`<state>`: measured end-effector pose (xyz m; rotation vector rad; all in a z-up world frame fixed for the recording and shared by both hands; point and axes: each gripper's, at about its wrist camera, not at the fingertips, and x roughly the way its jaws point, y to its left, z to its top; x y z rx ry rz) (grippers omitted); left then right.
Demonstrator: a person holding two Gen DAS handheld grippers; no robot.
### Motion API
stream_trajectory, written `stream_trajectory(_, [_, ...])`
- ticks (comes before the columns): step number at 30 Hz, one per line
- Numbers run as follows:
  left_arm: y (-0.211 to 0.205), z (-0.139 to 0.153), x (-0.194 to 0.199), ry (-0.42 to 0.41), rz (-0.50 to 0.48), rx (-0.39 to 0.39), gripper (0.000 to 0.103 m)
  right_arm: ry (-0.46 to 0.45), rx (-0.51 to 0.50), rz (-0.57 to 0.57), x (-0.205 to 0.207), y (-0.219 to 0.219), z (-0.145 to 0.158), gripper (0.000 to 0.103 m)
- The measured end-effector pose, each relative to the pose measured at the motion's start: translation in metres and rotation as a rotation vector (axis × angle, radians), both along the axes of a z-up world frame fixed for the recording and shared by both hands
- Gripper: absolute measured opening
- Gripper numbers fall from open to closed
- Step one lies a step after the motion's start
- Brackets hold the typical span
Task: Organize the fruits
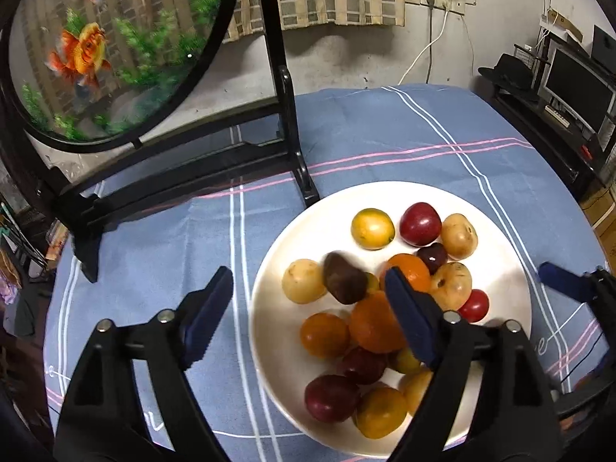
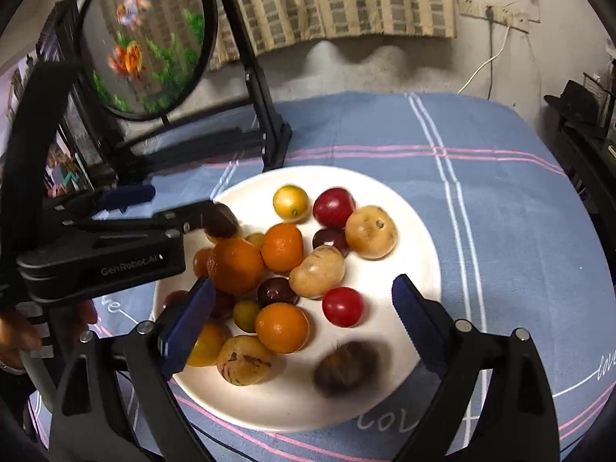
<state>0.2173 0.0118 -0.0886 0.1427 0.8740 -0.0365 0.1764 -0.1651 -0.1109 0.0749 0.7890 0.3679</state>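
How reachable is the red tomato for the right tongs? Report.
Probably yes: the right tongs stand open with the red tomato exposed ahead between their fingers; a blurred dark fruit lies nearer, not over it.

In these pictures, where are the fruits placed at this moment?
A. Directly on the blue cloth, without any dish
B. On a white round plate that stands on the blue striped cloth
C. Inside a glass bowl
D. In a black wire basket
B: the fruits lie piled on the white plate, which rests on the blue striped tablecloth; no basket or glass bowl holds them.
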Motion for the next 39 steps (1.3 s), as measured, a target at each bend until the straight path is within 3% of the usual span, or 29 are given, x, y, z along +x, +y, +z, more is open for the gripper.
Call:
stream_trajectory(9, [-0.006, 0.035, -0.036, -0.069, -0.019, 0.058, 0.097, -0.012, 0.055, -0.030, -0.058, -0.030, 0.021, 0.093])
stream_trajectory(18, [0.005, 0.084, -0.088, -0.138, 0.048, -0.058, 0.100, -0.019, 0.095, -0.014, -0.120, -0.039, 0.034, 0.093])
stream_trajectory(23, [-0.001, 0.115, -0.128, -0.236, 0.082, 0.026, 0.100, -0.062, 0.062, 0.007, -0.156, -0.034, 0.047, 0.093])
stream_trajectory(28, [0.001, 0.144, -0.163, -0.284, 0.061, -0.037, 0.100, -0.117, 0.003, 0.043, -0.187, -0.023, 0.062, 0.093])
stream_trajectory(39, [-0.004, 0.171, -0.212, -0.378, 0.065, 0.006, 0.100, -0.204, -0.065, 0.133, -0.230, 0.003, 0.078, 0.094])
